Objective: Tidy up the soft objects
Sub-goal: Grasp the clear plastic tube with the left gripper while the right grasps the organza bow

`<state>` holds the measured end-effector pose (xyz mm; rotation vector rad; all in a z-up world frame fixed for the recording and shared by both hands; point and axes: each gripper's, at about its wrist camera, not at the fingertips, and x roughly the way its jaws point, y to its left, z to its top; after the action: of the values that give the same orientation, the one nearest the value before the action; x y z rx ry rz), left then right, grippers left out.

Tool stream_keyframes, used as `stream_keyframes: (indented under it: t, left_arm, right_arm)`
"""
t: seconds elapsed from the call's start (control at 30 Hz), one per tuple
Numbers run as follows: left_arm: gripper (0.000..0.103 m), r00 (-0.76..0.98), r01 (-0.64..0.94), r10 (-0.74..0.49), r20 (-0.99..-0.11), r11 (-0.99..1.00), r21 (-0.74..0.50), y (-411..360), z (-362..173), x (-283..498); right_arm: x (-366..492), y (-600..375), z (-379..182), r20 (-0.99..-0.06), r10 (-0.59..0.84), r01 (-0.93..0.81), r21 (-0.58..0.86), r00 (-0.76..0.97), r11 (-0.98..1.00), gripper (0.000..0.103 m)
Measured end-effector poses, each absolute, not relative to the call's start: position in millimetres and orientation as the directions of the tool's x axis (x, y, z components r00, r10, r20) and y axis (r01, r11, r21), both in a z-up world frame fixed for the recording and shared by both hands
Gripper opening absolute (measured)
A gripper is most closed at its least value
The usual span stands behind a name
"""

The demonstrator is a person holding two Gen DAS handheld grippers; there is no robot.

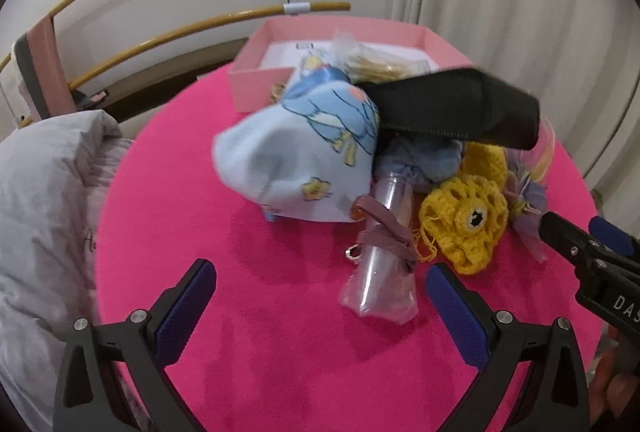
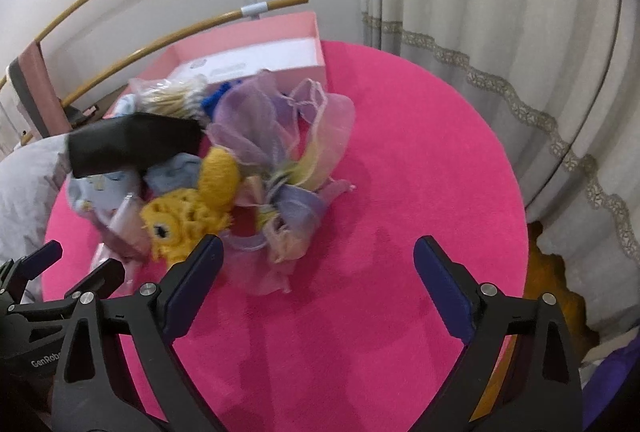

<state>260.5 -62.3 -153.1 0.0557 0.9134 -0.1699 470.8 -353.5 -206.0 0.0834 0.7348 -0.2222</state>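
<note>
Soft things (image 1: 360, 152) sit piled on the pink bench (image 1: 260, 332). Both grippers, left gripper (image 1: 320, 284) and right gripper (image 2: 318, 260), have wide, empty jaws. Next, pick one for the pink box (image 2: 280, 40).

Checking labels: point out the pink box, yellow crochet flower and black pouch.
pink box (image 1: 256, 82), left wrist view, front wall.
yellow crochet flower (image 1: 466, 228), left wrist view, petals near centre.
black pouch (image 2: 132, 146), right wrist view, middle.

Left gripper (image 1: 320, 288) and right gripper (image 2: 318, 270): black angular frames displaying silver screws, wearing blue textured finger pads (image 1: 186, 306); white lettering showing at frame edges.
</note>
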Motion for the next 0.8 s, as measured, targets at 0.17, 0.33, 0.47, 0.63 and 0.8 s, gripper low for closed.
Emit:
stream_keyframes:
  t: [0.17, 0.33, 0.47, 0.63, 0.8]
  left_arm:
    - [0.086, 0.557, 0.180, -0.149, -0.817, 0.982, -0.056, -71.1, -174.1, 284.4]
    - [0.077, 0.550, 0.201, -0.169, -0.818, 0.977, -0.067, -75.3, -186.1, 301.2]
    - [0.059, 0.546, 0.223, -0.199, -0.814, 0.971, -0.087, -77.2, -189.5, 311.2]
    - [0.035, 0.533, 0.255, -0.235, -0.813, 0.961, -0.110, -80.0, -195.3, 319.4]
    - [0.033, 0.524, 0.279, -0.259, -0.811, 0.952, -0.124, -77.1, -202.6, 323.3]
  right_arm:
    - [489.6, -361.9, -216.0, -0.698, -0.165, 0.224, -0.007, 0.697, 0.975, 0.093]
    - [507.7, -361.6, -221.4, -0.711, -0.148, 0.203, -0.008, 0.687, 0.979, 0.087]
    - [525.2, -360.3, -219.9, -0.711, -0.134, 0.189, -0.001, 0.690, 0.982, 0.086]
    - [536.4, -360.6, -220.5, -0.699, -0.125, 0.163, -0.013, 0.704, 0.987, 0.049]
    - [523.3, -363.3, -219.6, -0.692, -0.103, 0.153, 0.011, 0.714, 0.988, 0.036]
